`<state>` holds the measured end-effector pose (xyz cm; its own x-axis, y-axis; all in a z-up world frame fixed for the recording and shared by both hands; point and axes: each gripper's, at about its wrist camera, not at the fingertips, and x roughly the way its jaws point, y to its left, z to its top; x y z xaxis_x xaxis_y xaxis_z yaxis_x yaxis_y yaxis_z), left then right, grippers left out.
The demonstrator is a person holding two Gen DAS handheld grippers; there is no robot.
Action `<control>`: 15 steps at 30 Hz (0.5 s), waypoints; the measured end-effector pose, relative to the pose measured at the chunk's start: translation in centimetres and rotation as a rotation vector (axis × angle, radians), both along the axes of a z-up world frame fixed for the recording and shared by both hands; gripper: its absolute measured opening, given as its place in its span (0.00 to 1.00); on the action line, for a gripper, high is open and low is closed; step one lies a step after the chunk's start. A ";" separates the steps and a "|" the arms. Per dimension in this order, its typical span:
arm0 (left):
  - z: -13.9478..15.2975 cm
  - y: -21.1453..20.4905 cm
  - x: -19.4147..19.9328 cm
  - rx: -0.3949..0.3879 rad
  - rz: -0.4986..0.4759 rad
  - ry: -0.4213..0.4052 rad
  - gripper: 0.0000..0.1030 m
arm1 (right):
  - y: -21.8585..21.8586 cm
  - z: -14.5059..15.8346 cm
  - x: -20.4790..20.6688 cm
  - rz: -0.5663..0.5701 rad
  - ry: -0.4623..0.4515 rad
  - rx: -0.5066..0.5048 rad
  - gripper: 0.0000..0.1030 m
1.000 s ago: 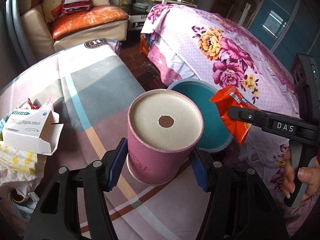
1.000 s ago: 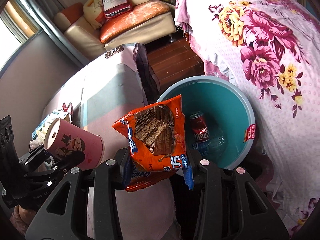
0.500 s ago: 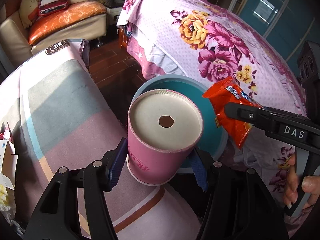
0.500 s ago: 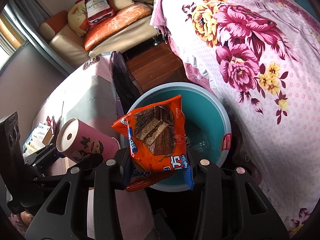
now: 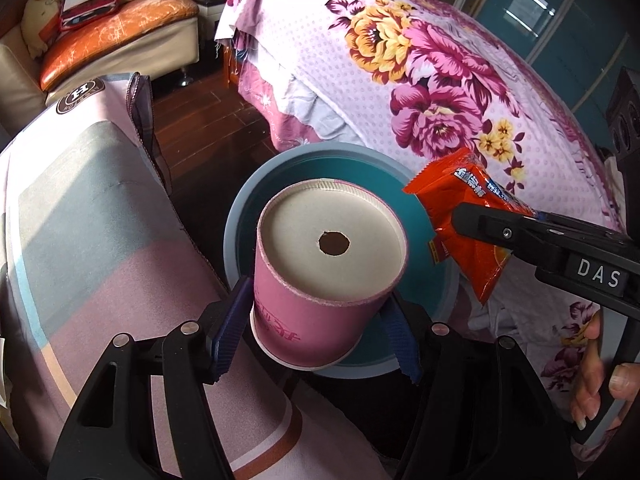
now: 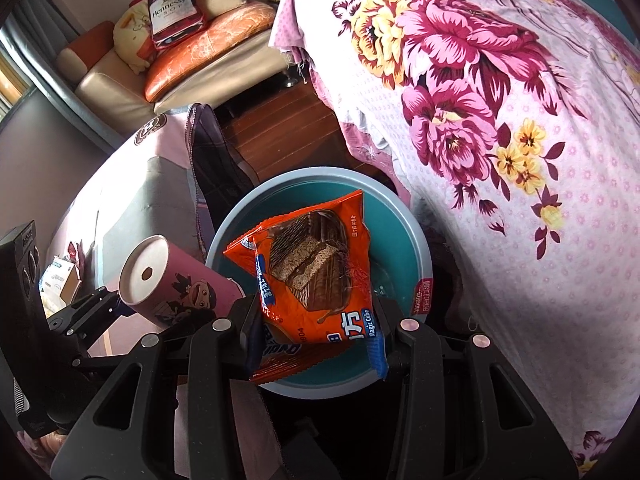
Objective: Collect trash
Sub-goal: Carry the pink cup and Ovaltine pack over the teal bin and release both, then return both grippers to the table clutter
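My left gripper (image 5: 316, 308) has a pink paper cup (image 5: 328, 216) between its blue pads, base toward the camera, a hole in its middle. The jaws are opening, and the pads still touch the cup's sides. The cup hangs over the teal bin (image 5: 240, 216). My right gripper (image 6: 316, 320) is shut on an orange snack wrapper (image 6: 312, 260), held above the same bin (image 6: 424, 248). In the left wrist view the wrapper (image 5: 452, 200) and right gripper fingers (image 5: 520, 232) reach in from the right. The right wrist view shows the cup (image 6: 180, 280) tilted at the left.
A bed with a floral cover (image 5: 440, 80) stands right beside the bin. The table with a pink and grey cloth (image 5: 80, 220) borders it on the left, with a small box (image 6: 60, 280) on it. A sofa with cushions (image 5: 120, 28) is behind. A person's hand (image 5: 592, 380) grips the right handle.
Both grippers have moved off the table toward the bin; cup and wrapper now hang over its opening. The can inside the bin is now hidden behind the wrapper.
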<state>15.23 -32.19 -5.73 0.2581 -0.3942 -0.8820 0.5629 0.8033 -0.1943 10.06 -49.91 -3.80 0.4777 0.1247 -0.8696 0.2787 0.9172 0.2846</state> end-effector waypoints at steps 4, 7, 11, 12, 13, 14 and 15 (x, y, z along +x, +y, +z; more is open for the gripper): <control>-0.2 0.1 0.0 0.001 0.003 0.005 0.65 | -0.1 -0.3 0.1 0.000 0.007 0.001 0.38; -0.2 0.4 0.1 -0.004 0.018 0.009 0.71 | 0.0 -0.3 0.2 0.004 0.010 0.002 0.38; 0.1 0.9 0.1 -0.008 0.033 0.001 0.77 | 0.3 -0.2 0.3 0.012 0.012 0.000 0.38; 0.2 1.1 0.1 -0.009 0.037 0.001 0.78 | 0.4 -0.2 0.3 0.014 0.013 -0.001 0.38; 0.2 1.3 0.1 -0.009 0.042 0.000 0.80 | 0.5 -0.3 0.3 0.016 0.016 -0.003 0.38; 0.2 1.5 0.0 -0.009 0.047 0.000 0.80 | 0.6 -0.3 0.4 0.019 0.018 -0.006 0.38; 0.3 1.8 0.0 -0.011 0.053 0.002 0.81 | 0.7 -0.3 0.4 0.023 0.021 -0.009 0.38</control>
<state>15.21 -30.39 -5.46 0.2776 -0.3892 -0.8783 0.5190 0.8301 -0.2039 10.47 -49.17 -4.11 0.4561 0.1278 -0.8807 0.2634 0.9259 0.2707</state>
